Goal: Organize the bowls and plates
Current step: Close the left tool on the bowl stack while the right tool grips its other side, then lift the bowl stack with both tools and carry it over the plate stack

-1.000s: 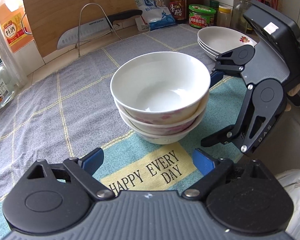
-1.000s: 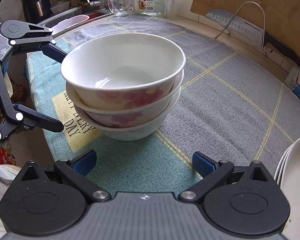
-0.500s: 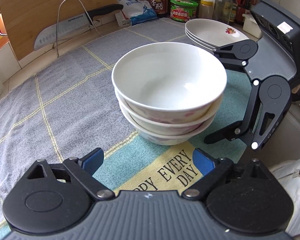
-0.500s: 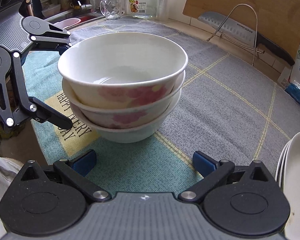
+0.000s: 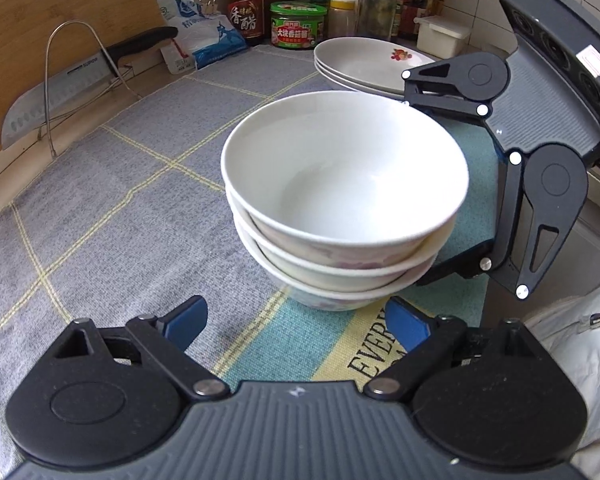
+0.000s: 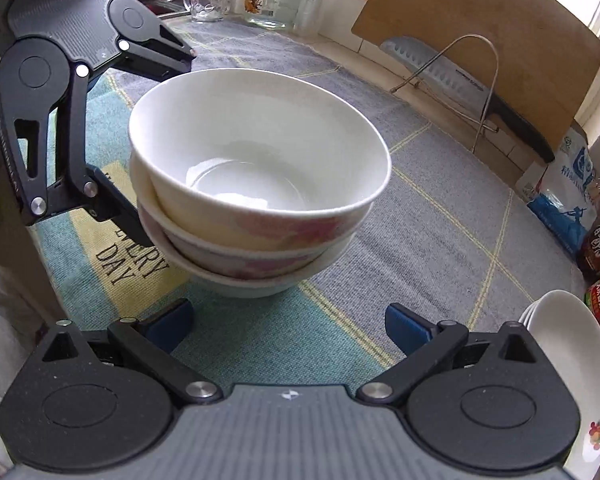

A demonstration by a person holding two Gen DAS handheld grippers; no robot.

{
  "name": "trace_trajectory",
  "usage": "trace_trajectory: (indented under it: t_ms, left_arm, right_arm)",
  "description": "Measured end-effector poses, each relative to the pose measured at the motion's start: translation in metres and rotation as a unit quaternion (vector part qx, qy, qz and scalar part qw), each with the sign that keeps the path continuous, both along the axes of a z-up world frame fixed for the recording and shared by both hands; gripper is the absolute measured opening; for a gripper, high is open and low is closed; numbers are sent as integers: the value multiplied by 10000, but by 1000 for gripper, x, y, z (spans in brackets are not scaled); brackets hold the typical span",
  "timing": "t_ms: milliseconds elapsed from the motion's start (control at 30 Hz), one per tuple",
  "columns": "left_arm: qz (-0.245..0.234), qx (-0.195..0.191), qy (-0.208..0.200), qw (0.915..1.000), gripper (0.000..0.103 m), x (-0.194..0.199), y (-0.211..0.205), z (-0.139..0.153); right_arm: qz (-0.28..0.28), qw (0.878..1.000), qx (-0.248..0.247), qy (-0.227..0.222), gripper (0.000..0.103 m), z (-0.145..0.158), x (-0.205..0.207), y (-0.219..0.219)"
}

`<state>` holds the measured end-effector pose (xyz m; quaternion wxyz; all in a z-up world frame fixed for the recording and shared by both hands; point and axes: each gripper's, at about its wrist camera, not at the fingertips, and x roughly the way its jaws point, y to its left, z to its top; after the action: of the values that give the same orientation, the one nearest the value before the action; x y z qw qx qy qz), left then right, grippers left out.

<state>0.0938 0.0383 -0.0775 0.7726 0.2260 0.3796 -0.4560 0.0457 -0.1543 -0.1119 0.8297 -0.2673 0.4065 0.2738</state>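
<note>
Blue pads tip the left gripper [image 5: 296, 320], whose jaws stand wide apart with nothing between them; the stack of bowls [image 5: 344, 208] sits just ahead at twelve o'clock, not yet inside the gap. The right gripper [image 6: 288, 320] is likewise spread and empty, with the same stack at its twelve o'clock. In the left wrist view the right gripper's arms flank the stack from about three o'clock; whether they touch it I cannot tell.

Compared with a second ago, both views show the bowls larger and nearer, and the left view has swung so that the plates [image 5: 364, 64] now sit at one o'clock behind the stack while the knife rack [image 5: 76, 80] has slid out to ten o'clock. The stack itself has not shifted on the printed cloth [image 5: 112, 208]: three bowls nested, upright, the top one a little off-centre.

My reading is that the two grippers are closing in from opposite sides to take the whole stack together. The bowls and the plates are each already piled, so what remains is probably carrying them to their place. The glazed walls look slippery, so an uneven squeeze could tilt the top bowl.
</note>
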Motion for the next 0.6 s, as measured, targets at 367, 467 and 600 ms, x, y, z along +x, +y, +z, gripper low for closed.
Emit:
trace_trajectory:
  t_ms: [367,467,600]
  left_arm:
    - [-972,72,-473,9941,93,-7,-7,2]
    - [-1054,64,-463,9933,90,-4,-8,4]
    - [-1136,35,-340,9929,84,4,-11,6]
  right_arm:
    - [591,9971,386,277,86,1,10,1]
    - [732,9955,488,341,86,8,7,-2]
    - [852,9936,584,452,86,11,12,-3]
